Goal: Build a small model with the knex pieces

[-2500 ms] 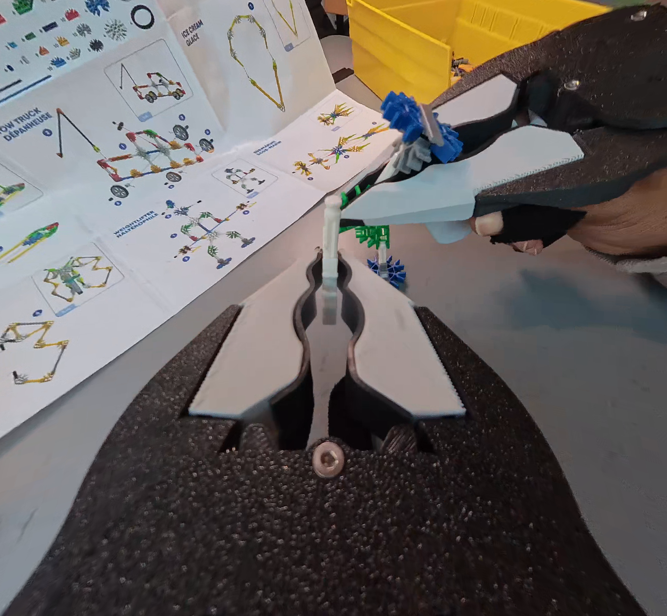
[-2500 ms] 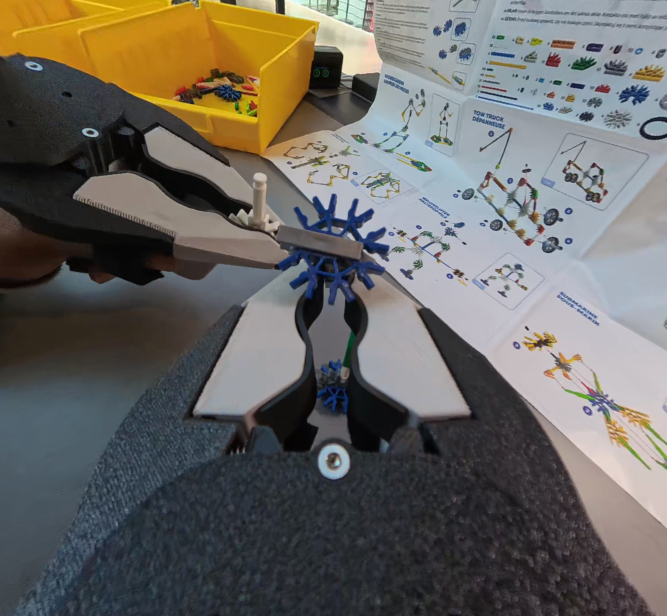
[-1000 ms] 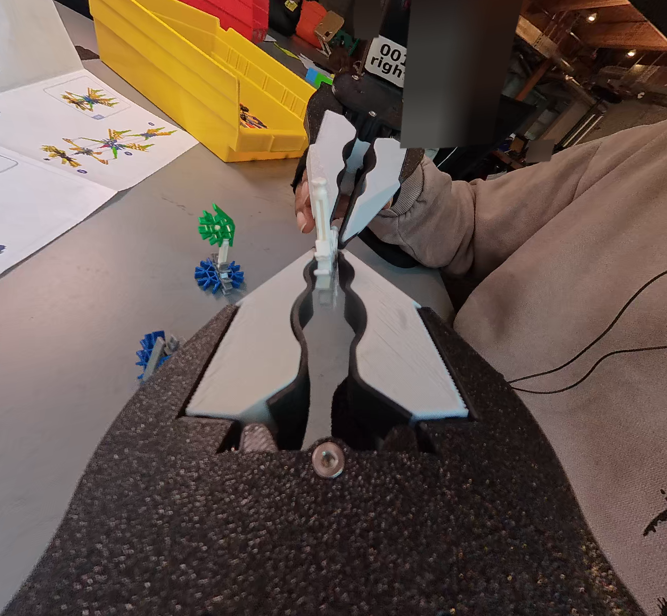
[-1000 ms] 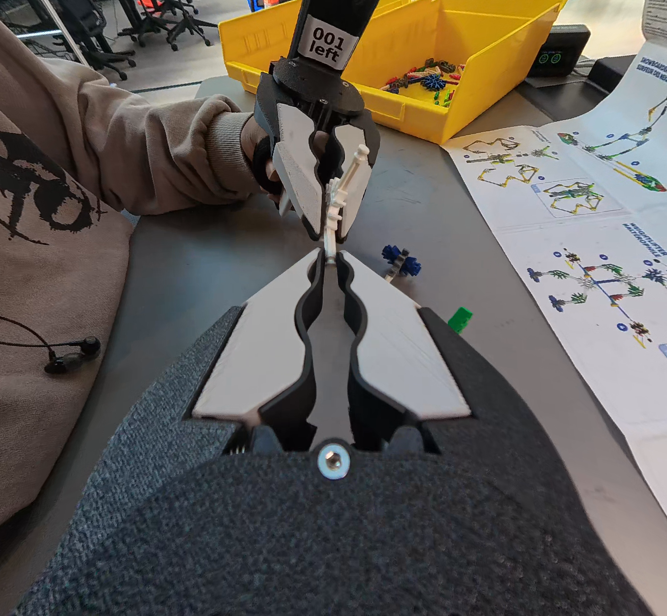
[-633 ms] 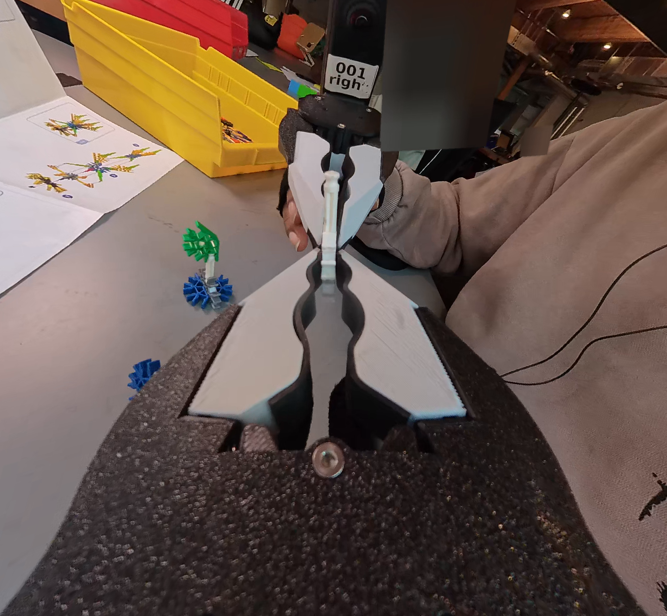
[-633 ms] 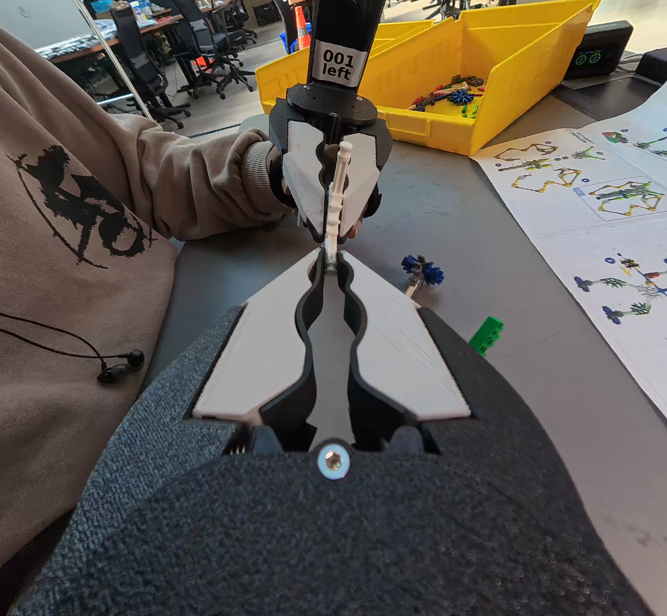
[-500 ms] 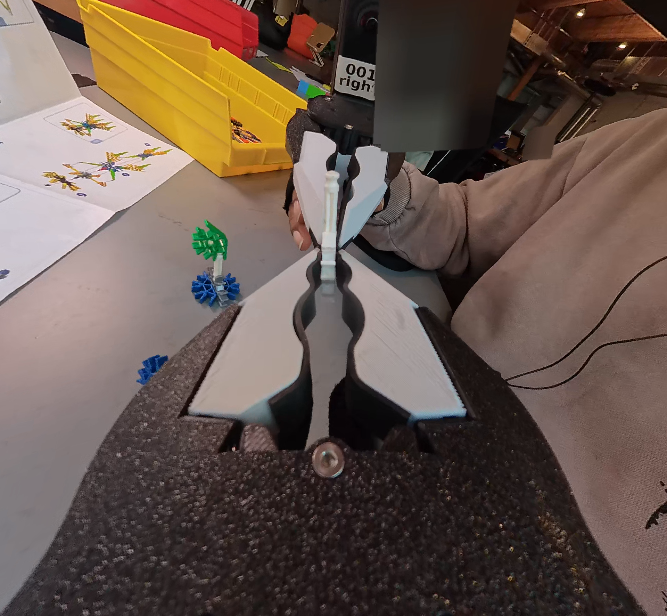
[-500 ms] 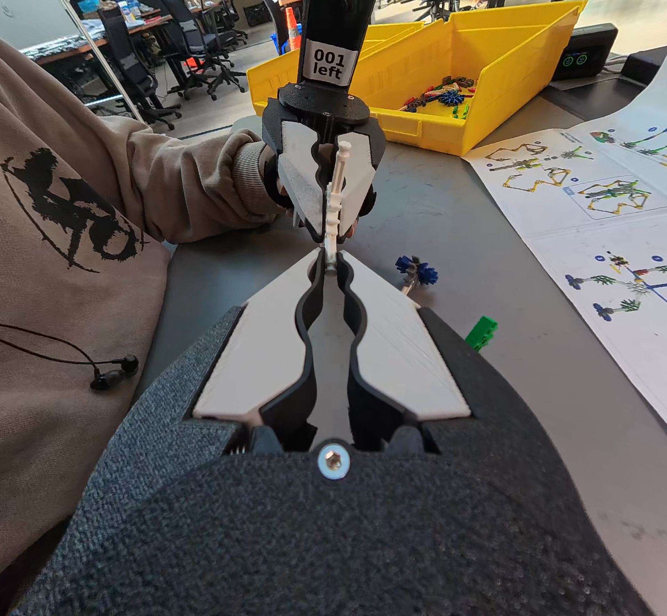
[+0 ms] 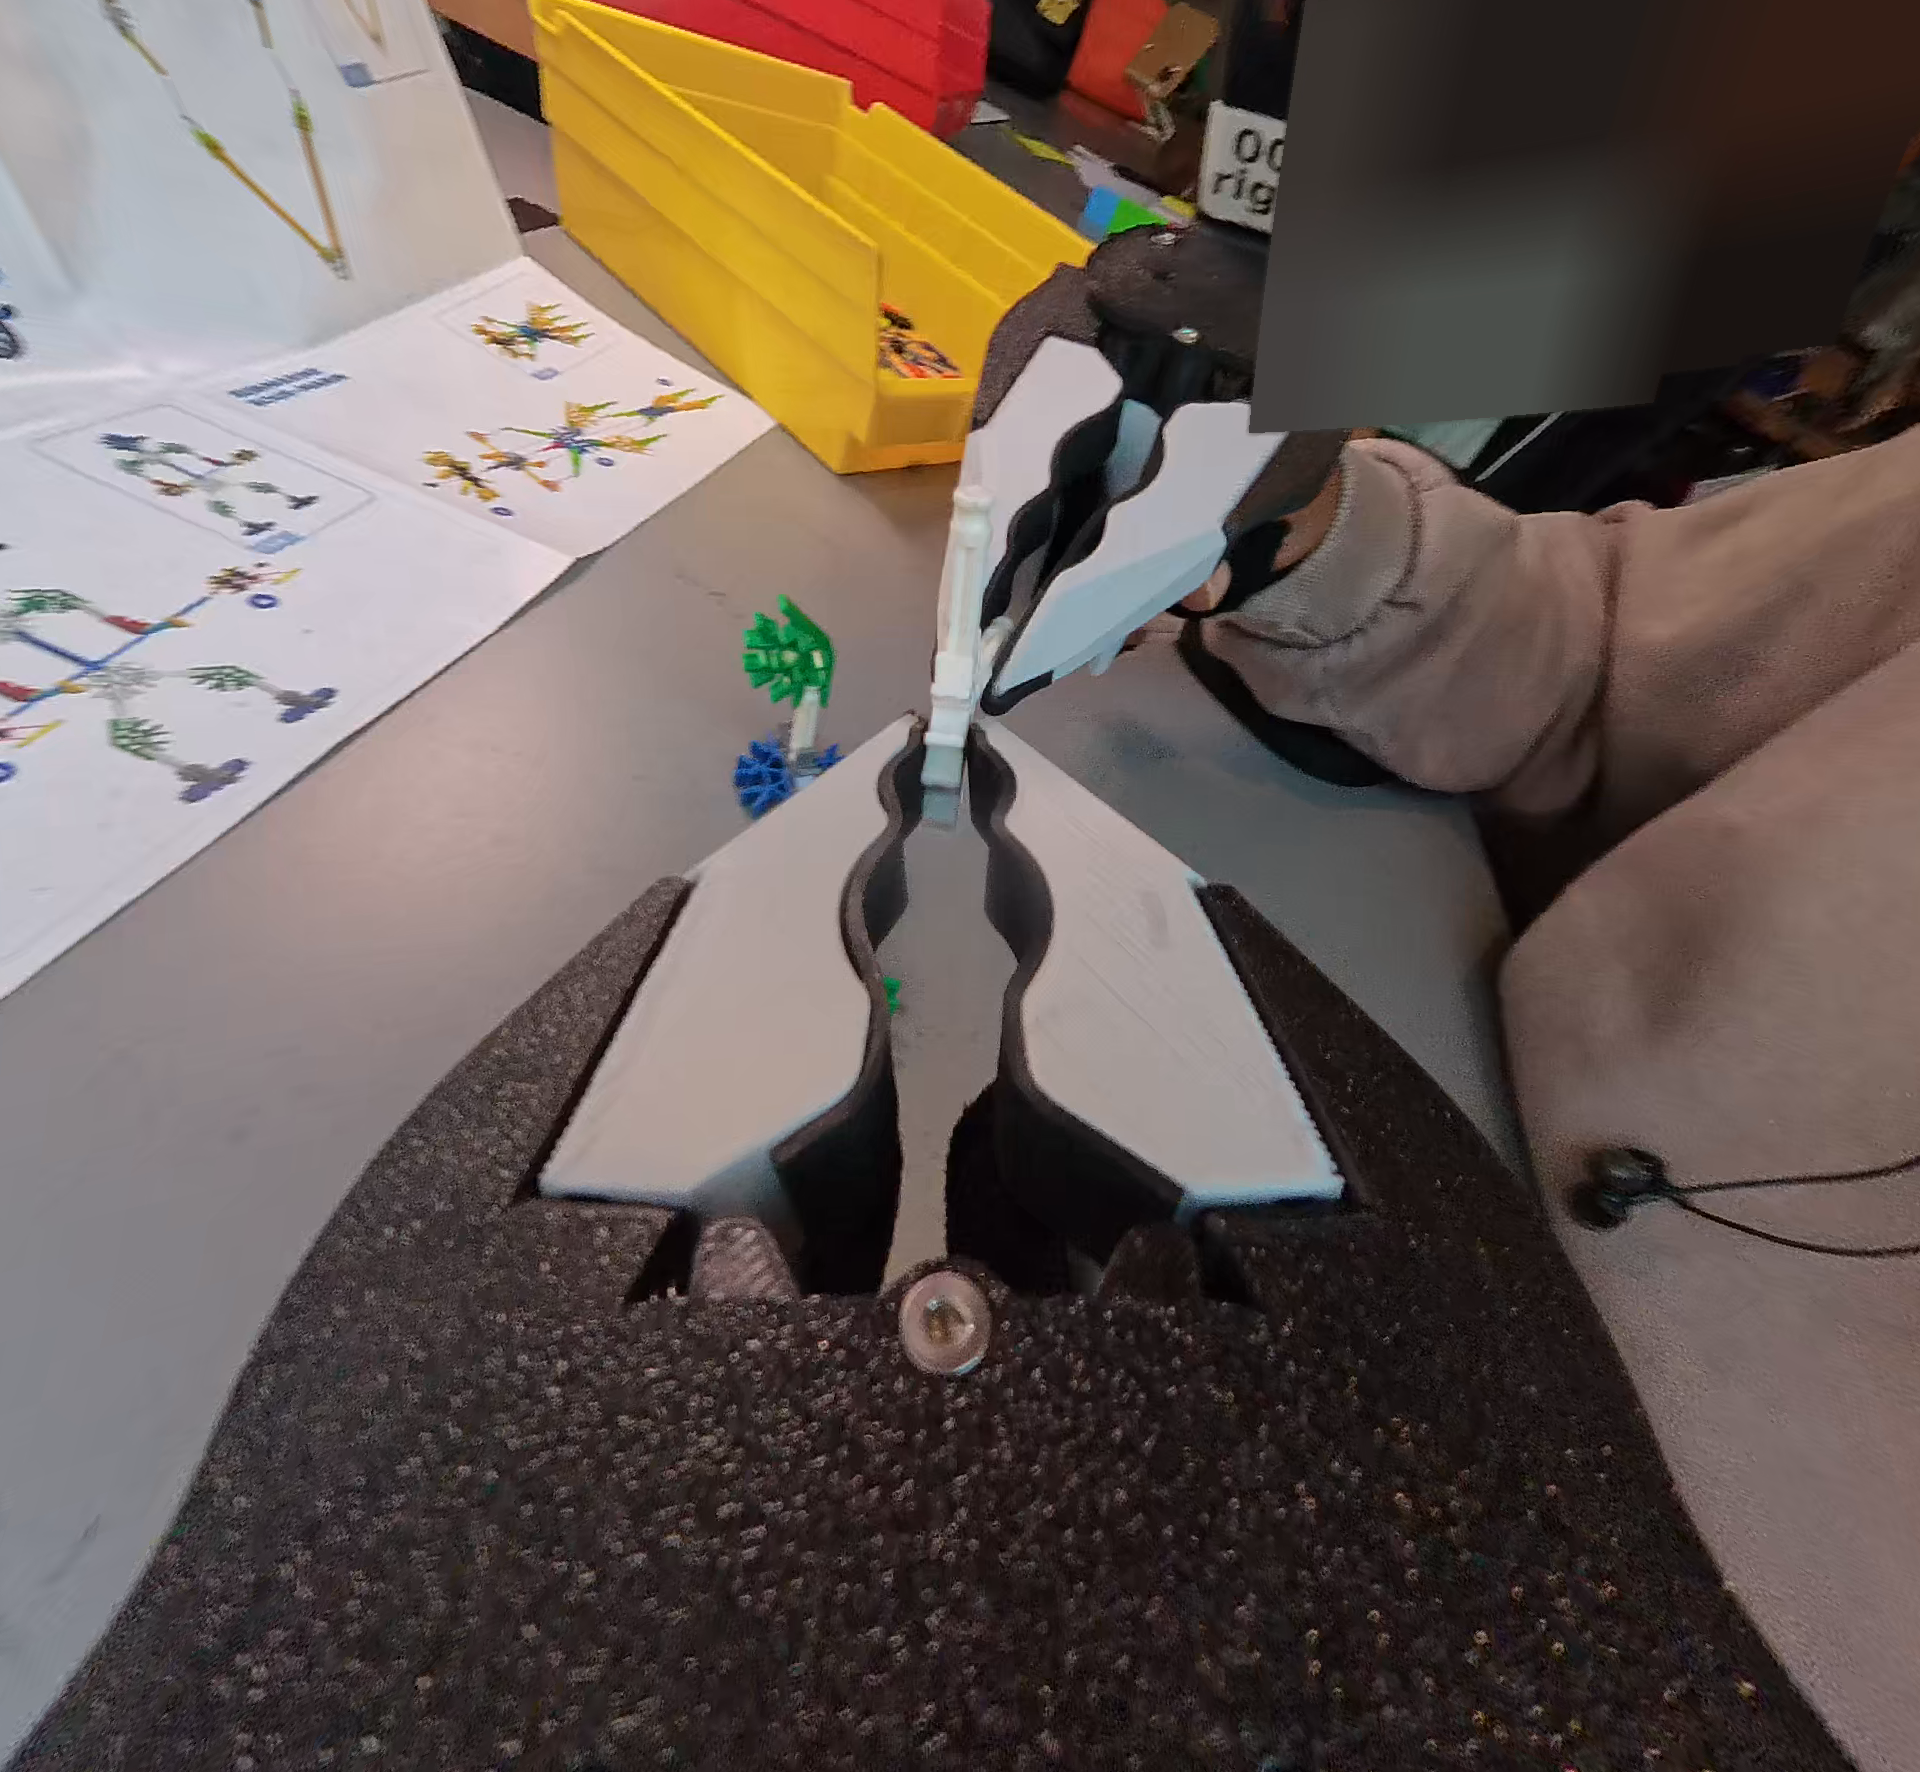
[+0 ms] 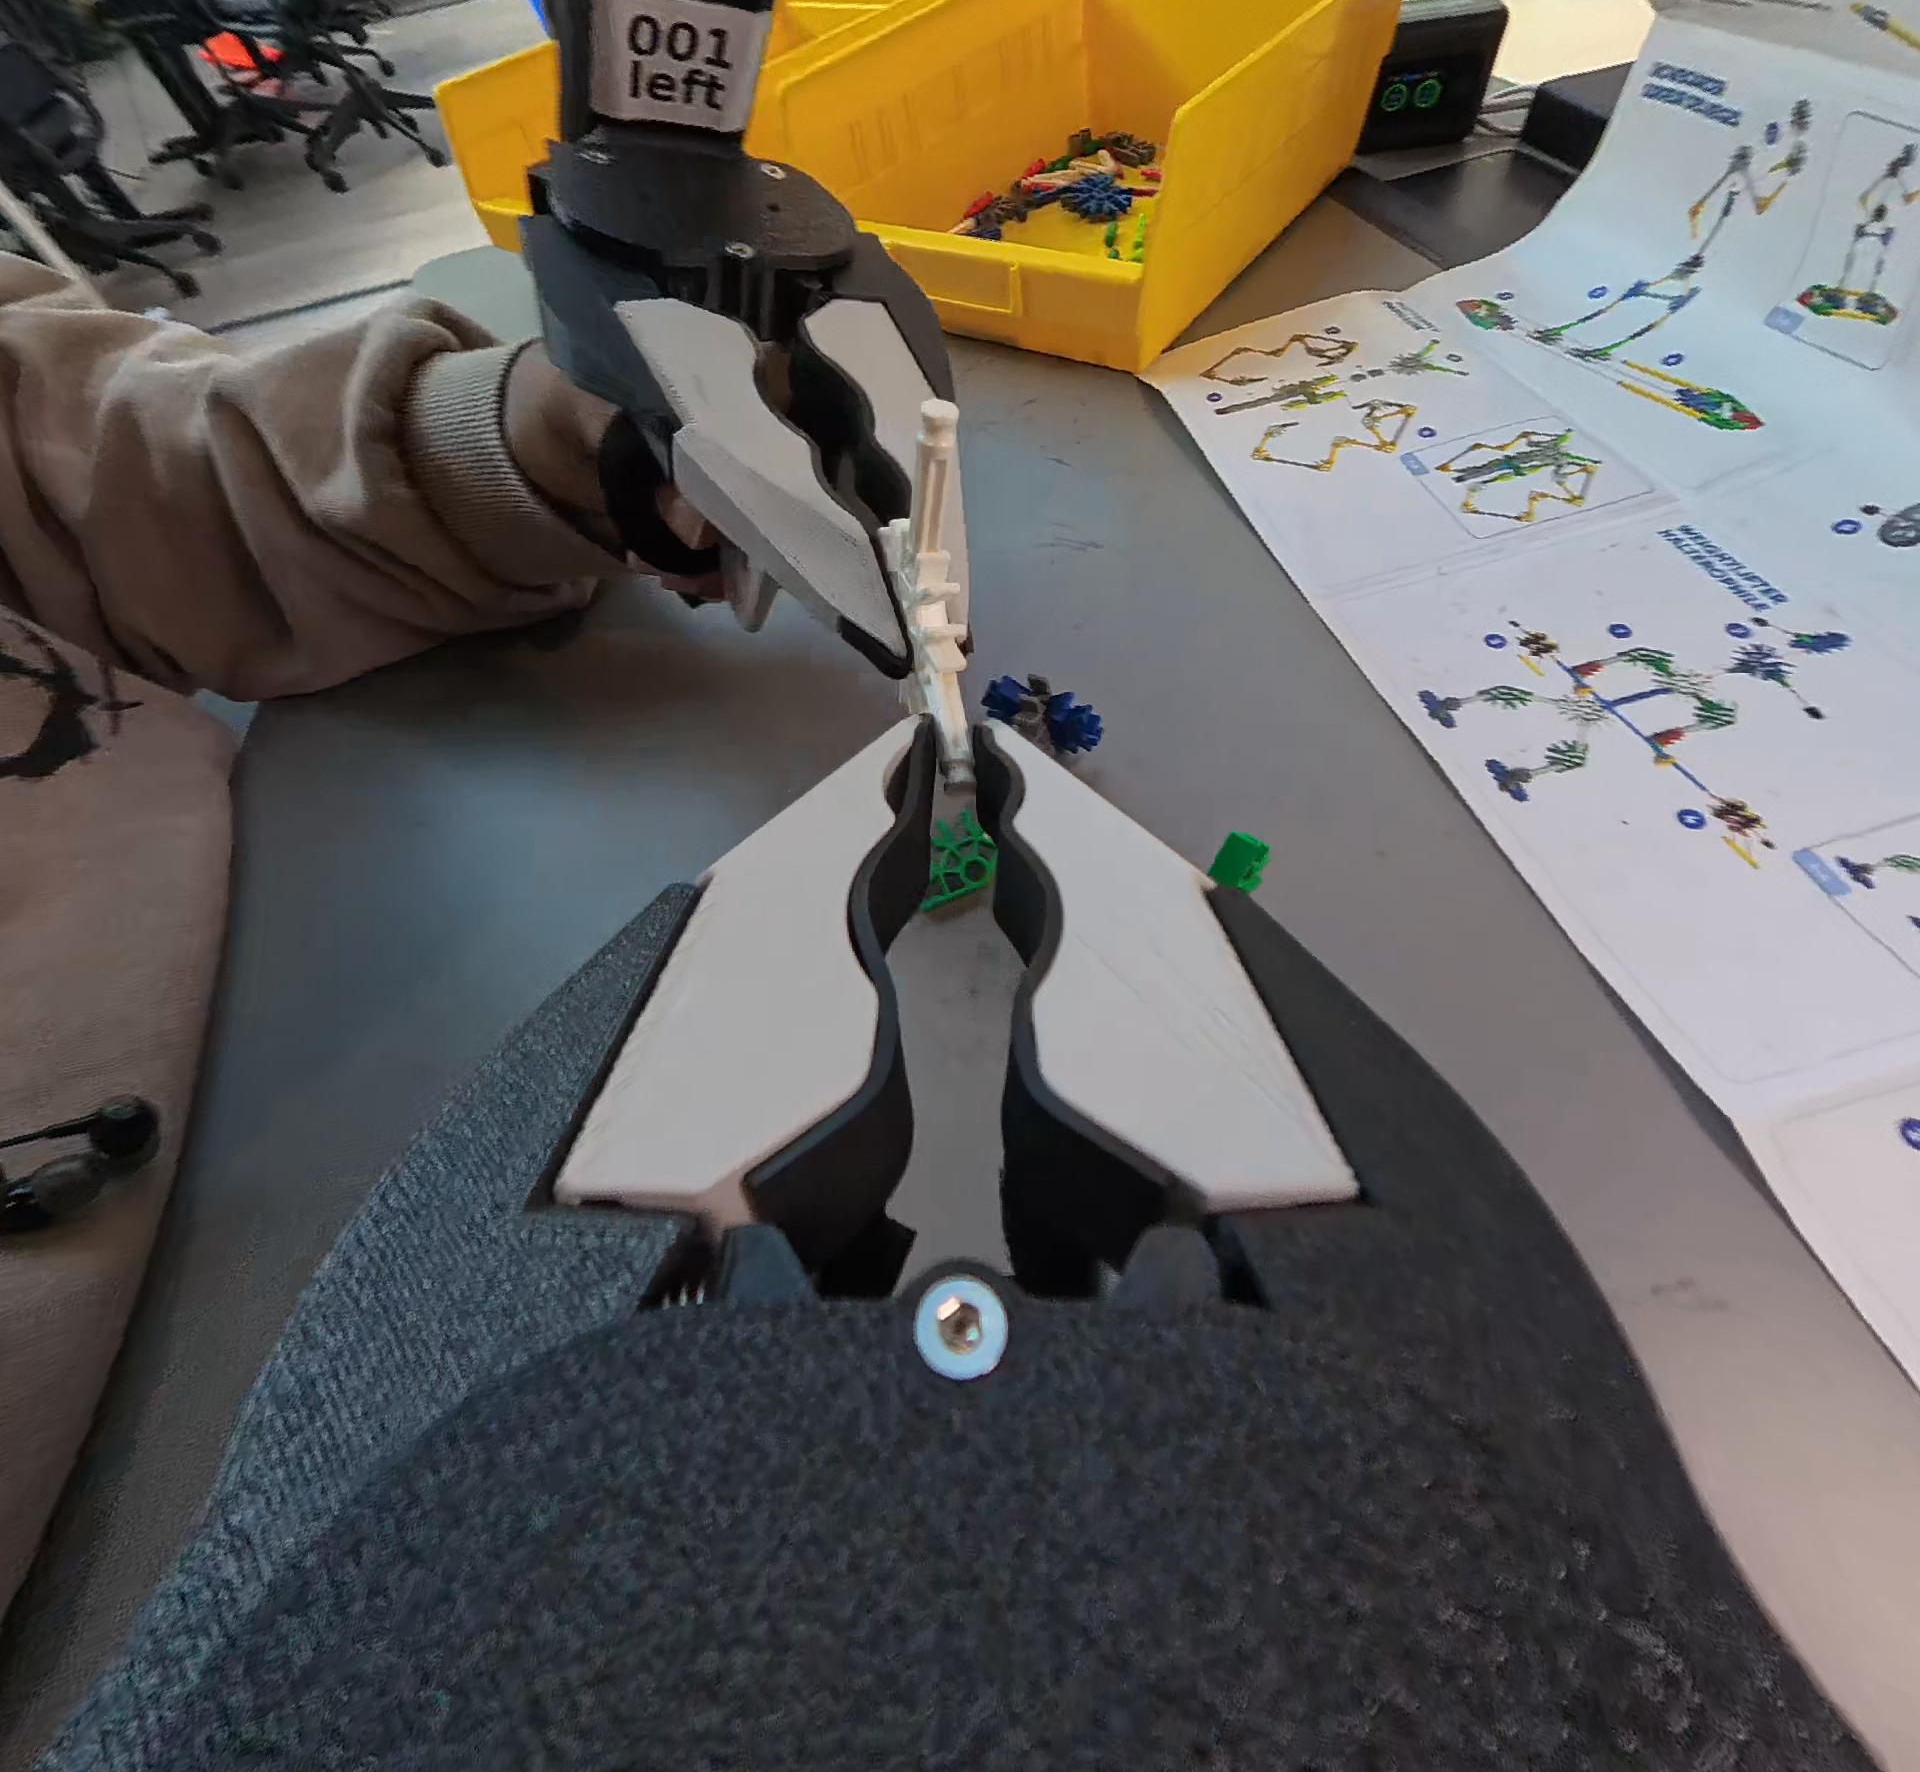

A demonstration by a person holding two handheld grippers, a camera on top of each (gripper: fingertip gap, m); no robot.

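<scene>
A white rod with a white connector on it (image 9: 964, 610) is held above the grey table between both grippers. My left gripper (image 9: 943, 754) is shut on its lower end. In the right wrist view my right gripper (image 10: 951, 748) is shut on the rod's tip (image 10: 951, 735), and the left gripper (image 10: 902, 652) pinches the white connector (image 10: 928, 579) just above. The right gripper (image 9: 995, 688) also shows in the left wrist view, its tips against the connector. A green connector on a short rod stuck in a blue connector (image 9: 784, 668) stands on the table just left.
A blue connector with a grey piece (image 10: 1039, 704), a green connector (image 10: 961, 865) and a small green piece (image 10: 1236, 860) lie on the table. Yellow bins (image 10: 1143, 164) (image 9: 727, 268) hold loose parts. Instruction sheets (image 10: 1610, 579) (image 9: 260, 527) lie alongside. Sleeved arms (image 9: 1455, 631) reach in. My right tips are roughly 5 cm from the small green piece (image 10: 1236, 860).
Both grippers have turned and shifted towards the instruction sheet, still holding the white rod, which now leans. The blue connector that the right gripper held 2.5 s ago lies on the table.
</scene>
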